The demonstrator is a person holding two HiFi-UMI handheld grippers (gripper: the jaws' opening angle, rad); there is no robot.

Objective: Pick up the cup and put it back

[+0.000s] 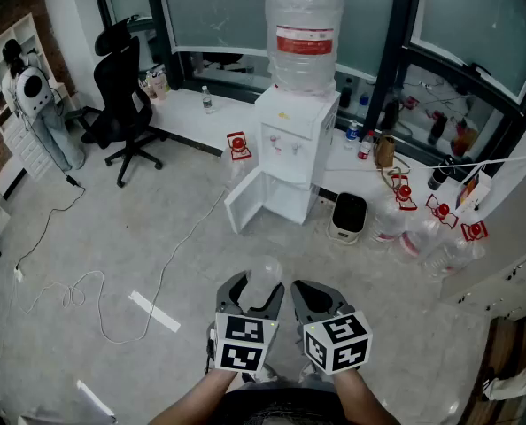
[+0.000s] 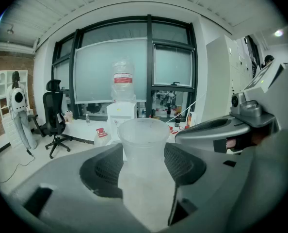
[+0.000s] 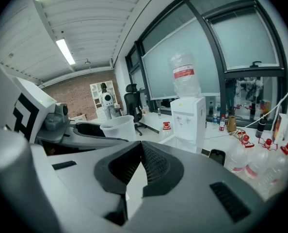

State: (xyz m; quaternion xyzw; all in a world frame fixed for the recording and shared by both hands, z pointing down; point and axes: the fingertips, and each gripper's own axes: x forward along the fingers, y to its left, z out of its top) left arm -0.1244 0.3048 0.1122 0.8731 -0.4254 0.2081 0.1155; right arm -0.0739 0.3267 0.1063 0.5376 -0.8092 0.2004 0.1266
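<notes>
Gripping a frosted, see-through plastic cup (image 2: 144, 136) in the left tool (image 1: 258, 287), pads pressed on its sides, up in the air above the floor (image 1: 170, 237), wider at the rim. Clenched shut on nothing over at the right tool (image 3: 140, 147), just beside. Can't read the red label (image 1: 304, 41) on the big water bottle (image 1: 304, 11) atop the white dispenser (image 1: 294, 149), too small. Loads of bare floor ahead, only a white cable (image 1: 104, 280) trailing left and an office chair (image 1: 121, 104) well apart.

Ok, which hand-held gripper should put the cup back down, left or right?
Left. The left hand-held gripper has the clear cup clamped between its jaws, so it only needs to lower and release. The right hand-held gripper is shut and empty beside it.
</notes>
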